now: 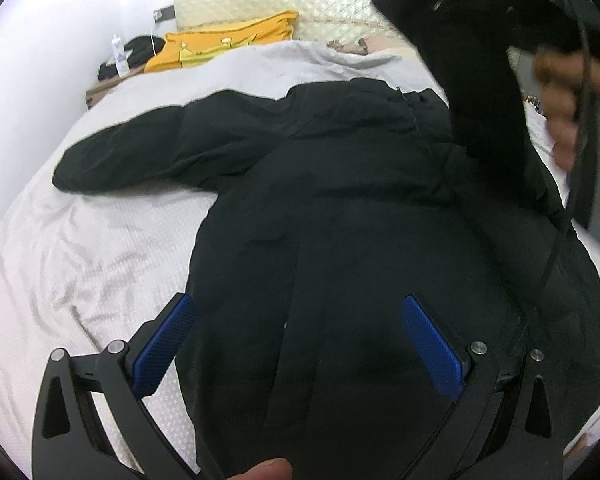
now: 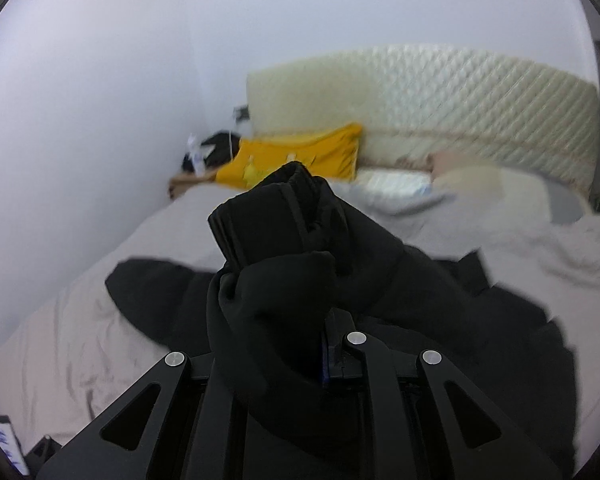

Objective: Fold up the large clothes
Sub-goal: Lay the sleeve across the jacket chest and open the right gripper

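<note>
A large black padded jacket (image 1: 360,208) lies spread on the bed, its left sleeve (image 1: 140,156) stretched out to the left. My left gripper (image 1: 296,320) is open, hovering over the jacket's lower body, blue pads (image 1: 432,348) wide apart. My right gripper (image 2: 300,344) is shut on the jacket's right sleeve (image 2: 284,220) and holds it lifted above the jacket. In the left wrist view that raised sleeve (image 1: 480,92) hangs at the upper right from the right gripper body (image 1: 512,4).
The bed has a wrinkled pale sheet (image 1: 80,248) and a cream quilted headboard (image 2: 440,96). A yellow garment (image 1: 220,40) and pillows (image 2: 396,184) lie near the headboard. A bedside stand with a bottle (image 1: 118,54) sits against the white wall.
</note>
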{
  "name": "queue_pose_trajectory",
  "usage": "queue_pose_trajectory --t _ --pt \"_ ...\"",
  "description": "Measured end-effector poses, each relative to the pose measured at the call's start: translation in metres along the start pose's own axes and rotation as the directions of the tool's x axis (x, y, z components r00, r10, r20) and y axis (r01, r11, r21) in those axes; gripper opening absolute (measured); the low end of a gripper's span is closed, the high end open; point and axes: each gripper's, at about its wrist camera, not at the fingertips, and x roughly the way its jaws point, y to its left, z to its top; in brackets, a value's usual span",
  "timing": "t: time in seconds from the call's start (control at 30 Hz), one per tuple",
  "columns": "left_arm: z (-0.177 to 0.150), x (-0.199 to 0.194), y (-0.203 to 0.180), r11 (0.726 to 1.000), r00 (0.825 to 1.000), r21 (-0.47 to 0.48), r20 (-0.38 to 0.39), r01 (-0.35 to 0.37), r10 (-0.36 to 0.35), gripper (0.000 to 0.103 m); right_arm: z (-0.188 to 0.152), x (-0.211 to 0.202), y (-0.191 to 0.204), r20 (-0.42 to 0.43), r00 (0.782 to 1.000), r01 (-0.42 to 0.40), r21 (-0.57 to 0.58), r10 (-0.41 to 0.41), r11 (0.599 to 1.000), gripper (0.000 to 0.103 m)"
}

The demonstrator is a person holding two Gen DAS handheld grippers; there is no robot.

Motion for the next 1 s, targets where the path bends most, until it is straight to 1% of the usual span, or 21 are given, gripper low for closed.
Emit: queue_pose_trajectory --t 0.13,0.17,0.2,0.23,0.33,0.43,0.53,0.67,0.77,0.8,0.87,0.9,0.93,1.0 --pt "-0.001 0.007 0.005 1.000 1.000 -0.013 -0.027 -0.002 0.001 0.103 -0.026 0.041 0.013 -0.059 0.998 -0.014 -0.001 0.014 1.000 0.012" --pt "-0.001 0.008 0.006 1.000 1.000 -0.015 -0.030 -0.001 0.001 0.103 -0.031 0.049 0.019 -0.067 0.998 -0.014 -0.004 0.013 1.000 0.012" --pt "-0.001 0.009 0.007 1.000 0.999 -0.020 -0.036 0.001 -0.002 0.103 -0.035 0.054 0.017 -0.077 0.997 -0.012 -0.004 0.011 1.000 0.012" --pt "-0.001 0.011 0.008 1.000 0.999 -0.022 -0.040 0.003 -0.004 0.103 -0.042 0.065 0.014 -0.094 0.996 -0.009 -0.006 0.008 1.000 0.012" --pt "-0.002 0.013 0.009 1.000 0.998 -0.027 -0.055 0.002 -0.004 0.103 -0.068 0.087 0.025 -0.142 0.990 -0.005 0.012 0.007 1.000 0.012" --pt "-0.003 0.013 0.012 1.000 0.998 -0.031 -0.058 0.004 -0.006 0.103 -0.088 0.103 0.024 -0.187 0.982 0.012 0.008 -0.010 1.000 0.011" --pt "-0.004 0.015 0.015 0.999 0.998 -0.040 -0.067 -0.001 -0.002 0.103 -0.105 0.116 0.025 -0.215 0.977 0.018 0.019 -0.014 1.000 0.012" --pt "-0.003 0.014 0.016 0.999 0.998 -0.042 -0.063 0.005 -0.008 0.103 -0.105 0.118 0.024 -0.227 0.974 0.017 0.031 -0.009 0.999 0.016" --pt "-0.001 0.010 0.016 0.999 0.999 -0.043 -0.048 0.007 -0.009 0.103 -0.100 0.111 0.024 -0.238 0.971 0.008 0.042 0.002 0.999 0.031" --pt "-0.001 0.008 0.016 0.999 0.999 -0.046 -0.044 0.008 -0.010 0.103 -0.099 0.106 0.024 -0.242 0.970 0.001 0.049 0.010 0.999 0.041" --pt "0.000 0.002 0.016 0.998 0.999 -0.053 -0.033 0.014 -0.016 0.103 -0.095 0.096 0.024 -0.240 0.971 -0.010 0.058 0.023 0.998 0.050" --pt "0.001 -0.001 0.016 0.998 0.999 -0.054 -0.029 0.018 -0.019 0.103 -0.093 0.090 0.025 -0.237 0.971 -0.012 0.064 0.027 0.998 0.061" --pt "0.001 -0.005 0.015 0.998 0.999 -0.054 -0.022 0.022 -0.023 0.103 -0.091 0.082 0.024 -0.229 0.973 -0.019 0.073 0.035 0.997 0.076" --pt "0.003 -0.018 0.015 0.998 1.000 -0.054 0.000 0.029 -0.029 0.103 -0.086 0.063 0.024 -0.201 0.979 -0.029 0.087 0.046 0.996 0.084"
